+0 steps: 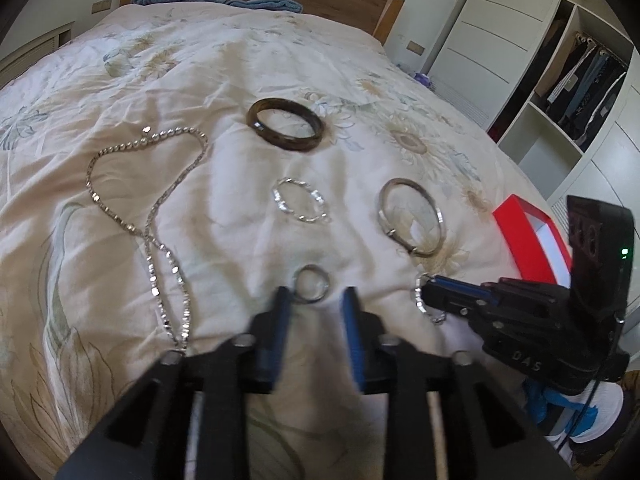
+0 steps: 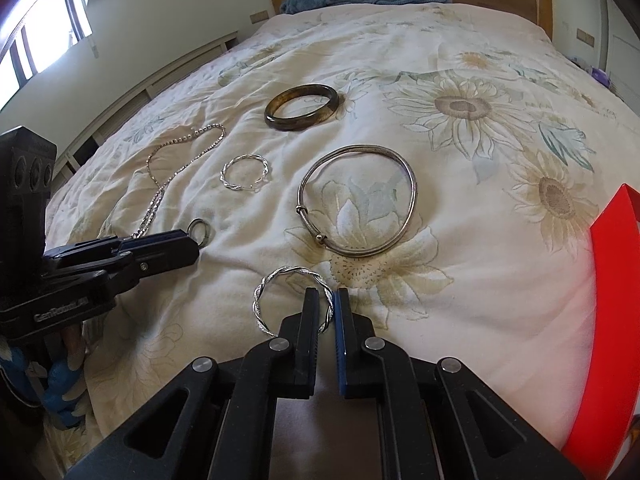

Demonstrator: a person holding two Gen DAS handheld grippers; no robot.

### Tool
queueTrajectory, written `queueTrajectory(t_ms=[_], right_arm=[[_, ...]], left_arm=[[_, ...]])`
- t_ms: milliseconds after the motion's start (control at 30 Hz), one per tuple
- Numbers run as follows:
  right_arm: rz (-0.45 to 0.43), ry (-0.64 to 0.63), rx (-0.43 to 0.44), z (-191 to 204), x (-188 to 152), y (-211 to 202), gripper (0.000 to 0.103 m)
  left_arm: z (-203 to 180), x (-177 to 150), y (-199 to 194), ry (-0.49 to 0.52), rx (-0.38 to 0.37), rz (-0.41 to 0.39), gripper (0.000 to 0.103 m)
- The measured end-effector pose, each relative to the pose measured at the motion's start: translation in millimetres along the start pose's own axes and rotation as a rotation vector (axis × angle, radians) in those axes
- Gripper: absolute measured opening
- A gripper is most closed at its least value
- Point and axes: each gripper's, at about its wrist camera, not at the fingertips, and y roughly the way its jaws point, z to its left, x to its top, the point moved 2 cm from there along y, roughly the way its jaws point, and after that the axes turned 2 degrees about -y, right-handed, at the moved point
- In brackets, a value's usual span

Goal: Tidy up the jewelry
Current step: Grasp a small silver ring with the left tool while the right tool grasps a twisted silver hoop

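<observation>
Right wrist view: found the right gripper [image 2: 327,300] drawn down to a narrow gap, with the right-hand arc of a twisted silver bracelet [image 2: 276,280] apparently pinched between the fingers (only a thin strand of it, close to the tips). Left the rest of that bracelet lying on the floral bedspread [image 2: 480,280] near its front edge, with the red box [image 2: 608,320] well apart to the right. Over on the left wrist view, showed the left gripper [image 1: 316,300] roughly half open and empty, tips either side of a small ring [image 1: 312,284] resting on the quilt. Judged the likeliest failure a slip: so slim a bite on a smooth twisted rim could let the bracelet pivot or drop on the way to the box. Judged the ring awkward too, since soft folds could let it sink or skate away from closing pads. Noted also the silver bangle [image 2: 358,200] just beyond, liable to be nudged.
</observation>
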Motion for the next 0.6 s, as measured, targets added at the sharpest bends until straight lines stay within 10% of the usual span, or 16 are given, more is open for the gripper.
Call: queueTrajectory(t_ms=[600], right_arm=[[-0.001,-0.01,-0.014,2.7,0.4,0.5,0.007]], left_arm=[[-11.6,7.7,16.8,0.028,0.128,0.016,0.019]])
